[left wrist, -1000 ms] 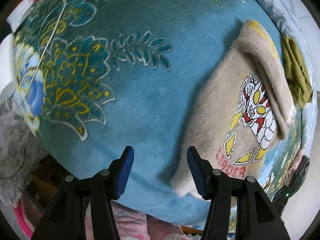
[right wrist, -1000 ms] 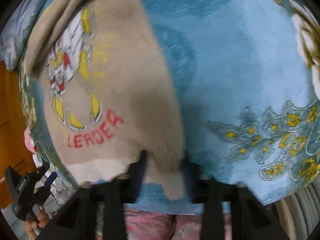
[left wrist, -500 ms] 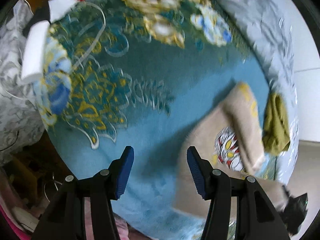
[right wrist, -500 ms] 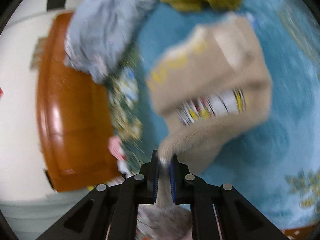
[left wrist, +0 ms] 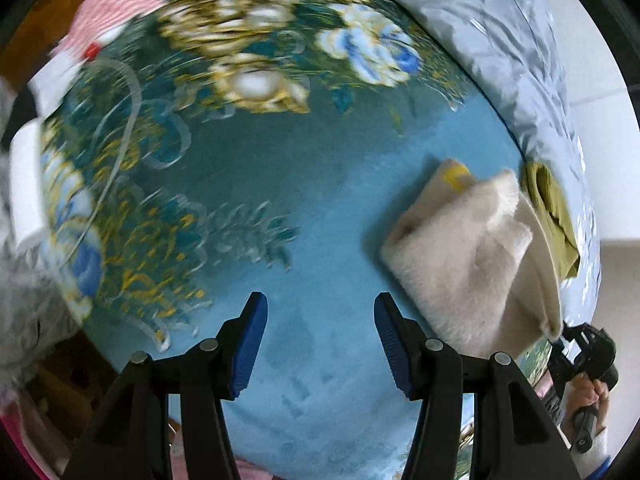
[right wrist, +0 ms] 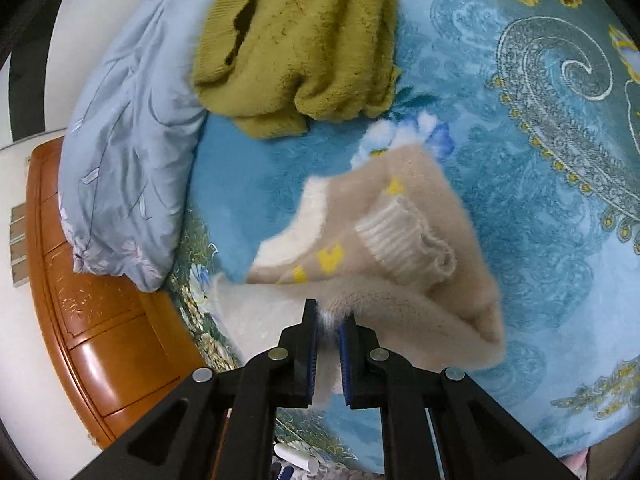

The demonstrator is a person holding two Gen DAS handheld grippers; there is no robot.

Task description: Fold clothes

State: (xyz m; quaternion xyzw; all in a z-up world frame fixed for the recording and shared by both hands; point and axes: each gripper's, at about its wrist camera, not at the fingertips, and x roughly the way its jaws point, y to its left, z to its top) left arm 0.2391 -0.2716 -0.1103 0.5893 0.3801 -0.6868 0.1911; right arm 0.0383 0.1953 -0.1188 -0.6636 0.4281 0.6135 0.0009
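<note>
A fuzzy beige sweater [left wrist: 472, 248] lies folded over on the blue floral blanket [left wrist: 320, 168], at the right of the left wrist view. My right gripper [right wrist: 330, 320] pinches a pale edge of the sweater [right wrist: 400, 240]; its jaws are opening slightly, with the fabric still pressed between the pads. The ribbed cuff and some yellow marks show, while the printed front is hidden. From the left wrist view the right gripper [left wrist: 580, 356] sits at the sweater's lower right corner. My left gripper [left wrist: 320, 308] hangs open above bare blanket, to the left of the sweater, holding nothing.
An olive green garment [right wrist: 304, 40] lies bunched just beyond the sweater, against a pale blue quilt [right wrist: 120, 140]. An orange wooden bed frame [right wrist: 92, 320] borders the blanket on the left. Pink striped cloth [left wrist: 108, 12] and white items lie at the far corner.
The right gripper shut on the sweater's lower edge, lifted it and carried it over the body, hiding the print. The left gripper, still open, rose and pulled away from the sweater.
</note>
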